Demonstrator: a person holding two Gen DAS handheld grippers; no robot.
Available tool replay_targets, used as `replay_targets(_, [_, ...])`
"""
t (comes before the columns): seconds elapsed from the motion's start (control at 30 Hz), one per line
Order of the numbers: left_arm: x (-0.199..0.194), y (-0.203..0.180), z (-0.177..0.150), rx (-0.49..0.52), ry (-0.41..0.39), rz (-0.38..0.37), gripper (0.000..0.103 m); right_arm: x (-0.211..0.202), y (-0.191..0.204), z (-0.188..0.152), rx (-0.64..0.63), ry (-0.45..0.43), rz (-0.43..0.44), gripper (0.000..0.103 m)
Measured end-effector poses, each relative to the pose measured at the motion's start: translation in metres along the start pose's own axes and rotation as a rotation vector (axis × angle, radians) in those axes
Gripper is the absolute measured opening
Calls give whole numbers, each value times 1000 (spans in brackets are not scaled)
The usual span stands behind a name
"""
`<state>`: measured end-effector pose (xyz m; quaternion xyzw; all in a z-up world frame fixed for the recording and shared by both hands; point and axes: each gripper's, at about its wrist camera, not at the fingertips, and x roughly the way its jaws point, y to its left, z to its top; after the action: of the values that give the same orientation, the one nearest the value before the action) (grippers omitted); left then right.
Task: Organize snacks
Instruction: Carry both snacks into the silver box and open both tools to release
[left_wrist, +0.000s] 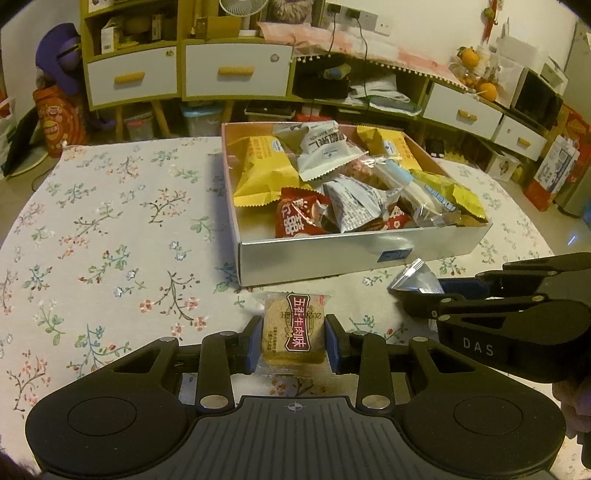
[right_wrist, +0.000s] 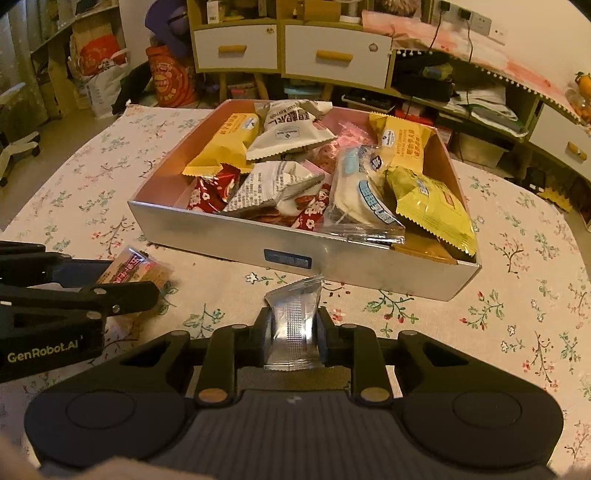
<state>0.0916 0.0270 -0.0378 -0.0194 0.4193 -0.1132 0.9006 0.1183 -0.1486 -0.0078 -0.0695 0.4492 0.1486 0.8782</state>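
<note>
A: We count two grippers, each clamped on one packet. The left gripper (left_wrist: 293, 341) pinches a square clear-wrapped brown biscuit with a dark red label (left_wrist: 293, 330); the right gripper (right_wrist: 293, 332) squeezes a small clear and silver foil sachet (right_wrist: 293, 321).

B: No earlier view, so we note only the present grip. Both packets sit low over the floral tablecloth (left_wrist: 110, 229), just in front of the shallow open white cardboard box (left_wrist: 362, 254).

A: Inside the box we count three yellow wrappers with orange print, one paler greenish-yellow packet, two white packets with dark print, at least two red ones and one clear-wrapped white roll. Some lie buried, so the tally is partial.

B: Edges: the box's near wall stands just beyond both held packets. The pile crowds the box's middle and right; a bare strip of floor shows along its left wall.

A: Open cloth spreads wide to the left of the box, and more to its right.
</note>
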Motion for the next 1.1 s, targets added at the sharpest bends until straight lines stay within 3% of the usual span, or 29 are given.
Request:
replay_targets(0.4, [-12,-3,8,-9,-24,-28,32,-17,-2,4,7,6,28,22])
replay_targets(0.63, [-24,-3,26,-24,-81,-32,32,-36,-11,19,73,-63,72,22])
replay_targets(1.1, [7,1,61,4,-106,50,32,-21,-31,59,131,-156,96,22])
